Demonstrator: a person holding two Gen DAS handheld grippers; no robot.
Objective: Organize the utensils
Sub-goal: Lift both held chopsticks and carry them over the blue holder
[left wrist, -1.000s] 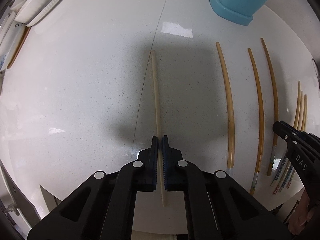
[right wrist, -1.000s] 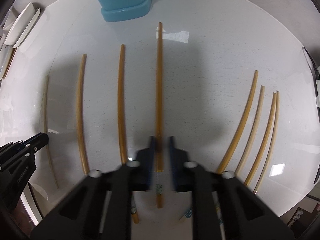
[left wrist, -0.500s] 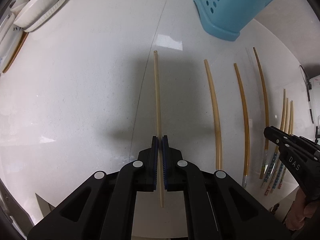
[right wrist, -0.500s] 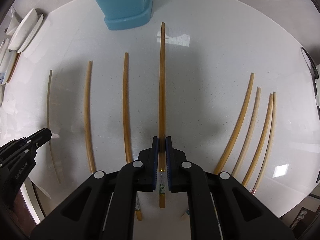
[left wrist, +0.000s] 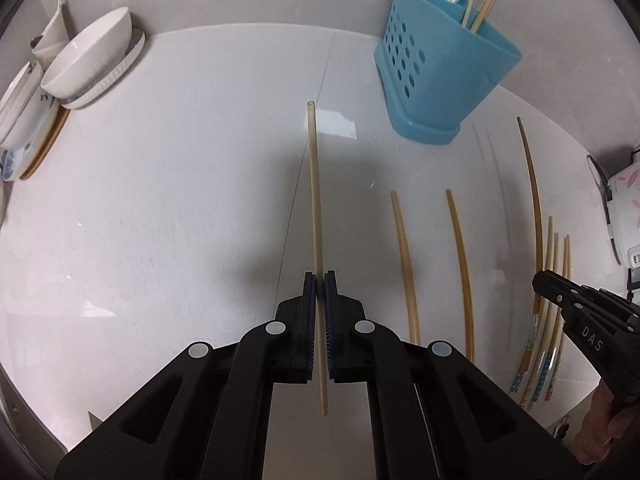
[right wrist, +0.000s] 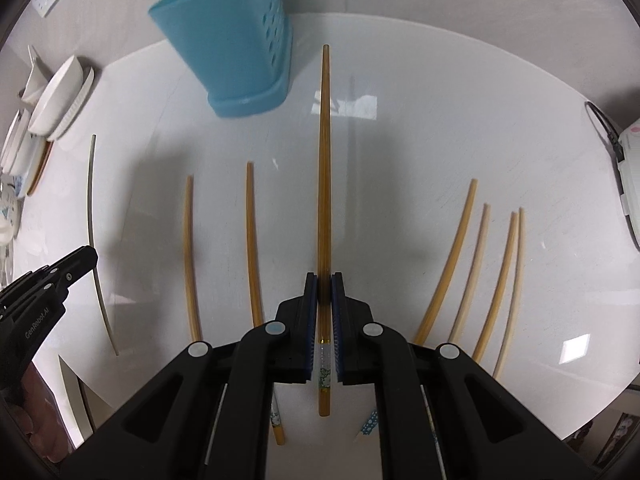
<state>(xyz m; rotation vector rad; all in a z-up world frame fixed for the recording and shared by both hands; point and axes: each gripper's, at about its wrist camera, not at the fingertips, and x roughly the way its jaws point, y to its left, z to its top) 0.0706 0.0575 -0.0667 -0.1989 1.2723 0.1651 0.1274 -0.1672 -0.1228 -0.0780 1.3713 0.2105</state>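
My left gripper (left wrist: 319, 280) is shut on a pale chopstick (left wrist: 315, 200), held off the white table and pointing away from me. My right gripper (right wrist: 324, 282) is shut on a darker amber chopstick (right wrist: 324, 160) with a patterned end, also lifted. A blue perforated utensil holder (left wrist: 436, 76) stands at the back with a few sticks inside; the right wrist view has the holder (right wrist: 236, 44) at upper left. Two loose chopsticks (right wrist: 250, 240) lie left of the right gripper and several chopsticks (right wrist: 480, 260) to its right. The other gripper (left wrist: 580, 320) shows at the right edge of the left view.
White bowls and plates (left wrist: 88, 60) are stacked at the table's (left wrist: 160, 200) far left. A white appliance with a cable (right wrist: 628, 168) sits at the right edge. The table's front edge runs close below both grippers. A person's hand (left wrist: 604, 432) holds the right gripper.
Both grippers have risen with their chopsticks, so the table looks farther and the blue holder has come more fully into view. The jaws have stayed shut.
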